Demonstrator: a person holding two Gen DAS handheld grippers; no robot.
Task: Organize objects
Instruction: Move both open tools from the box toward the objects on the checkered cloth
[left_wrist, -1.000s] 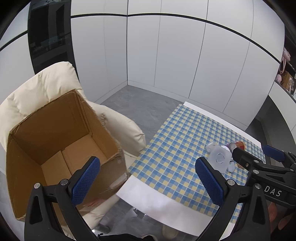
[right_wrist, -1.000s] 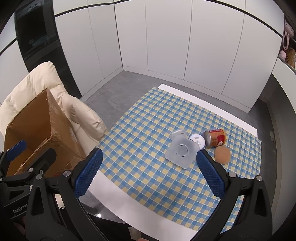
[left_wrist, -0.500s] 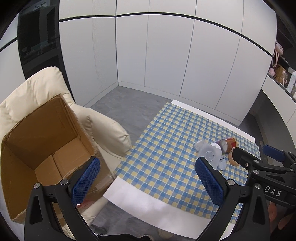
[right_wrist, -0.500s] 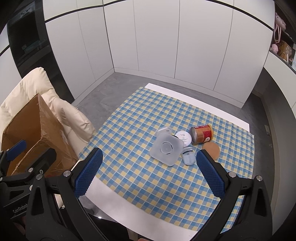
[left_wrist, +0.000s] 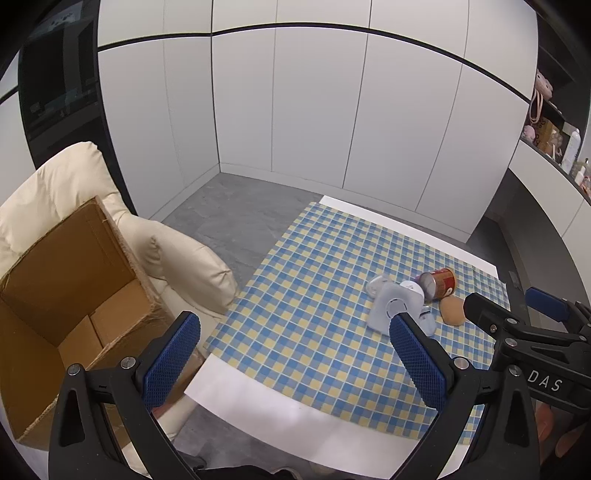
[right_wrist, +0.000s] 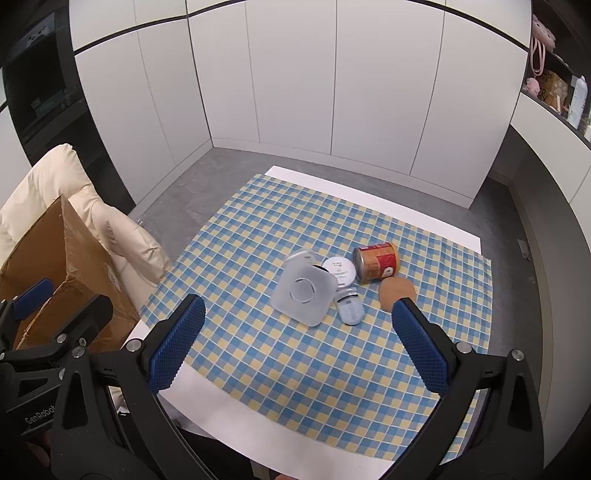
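- Both views now take in more of the room than 1 s ago; objs sit smaller and further up the frame. Tongs pulled back/raised from tabletop (right_wrist: 229, 402), judged from framing only.
- Left tongs (left_wrist: 295, 354): spread wide, nothing between pads. Right tongs (right_wrist: 295, 343): same, wide apart, empty.
- Obj cluster unmoved on checked cloth (right_wrist: 258, 236), right-centre of tabletop: translucent square container (right_wrist: 303, 291) lying tilted, white round lid (right_wrist: 340, 272) just behind it and touching, red can (right_wrist: 376, 264) on its side beside lid, small clear bottle (right_wrist: 350, 309) at container's near-right edge, brown flat disc (right_wrist: 397, 291) right of can.
- A further pale piece behind container, partly hidden; identity unclear.
- Cardboard box (left_wrist: 70, 280) on cream armchair (left_wrist: 184, 266), left of tabletop, flaps open, interior visible and empty as far as seen. Box now lower-left in left view, i.e. less centred than before.
- Reading: no pick made yet; nothing in box. Looks like a survey/reset pose before first grasp.
- Likely next: right tongs down to nearest obj (container or bottle), then across to box. Container is wide, tilted; may slip or need an edge grip.
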